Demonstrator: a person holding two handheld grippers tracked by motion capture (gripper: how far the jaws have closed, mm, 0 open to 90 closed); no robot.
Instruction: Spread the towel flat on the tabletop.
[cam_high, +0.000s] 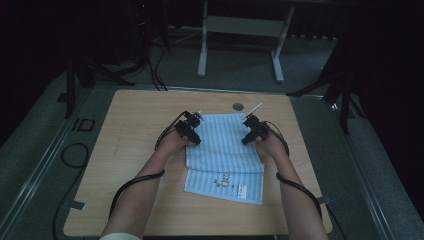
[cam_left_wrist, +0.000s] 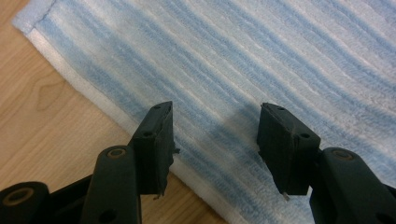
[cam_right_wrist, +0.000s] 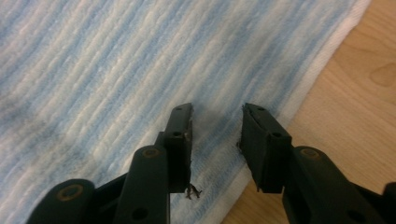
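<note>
A blue-and-white striped towel (cam_high: 225, 155) lies folded on the wooden table (cam_high: 125, 165), a small label showing on its lower layer near the front. My left gripper (cam_high: 196, 141) hovers over the towel's left edge (cam_left_wrist: 93, 95); its jaws stand apart with nothing between them (cam_left_wrist: 215, 135). At the towel's right edge (cam_right_wrist: 322, 60) my right gripper (cam_high: 246, 140) also holds its jaws apart above the cloth (cam_right_wrist: 215, 135), gripping nothing. The person's forearms reach in from the front edge.
A round grommet (cam_high: 238, 106) sits in the tabletop behind the towel. Cables trail from both grippers down the forearms. A white frame (cam_high: 240, 30) and dark stands rise beyond the table's far edge.
</note>
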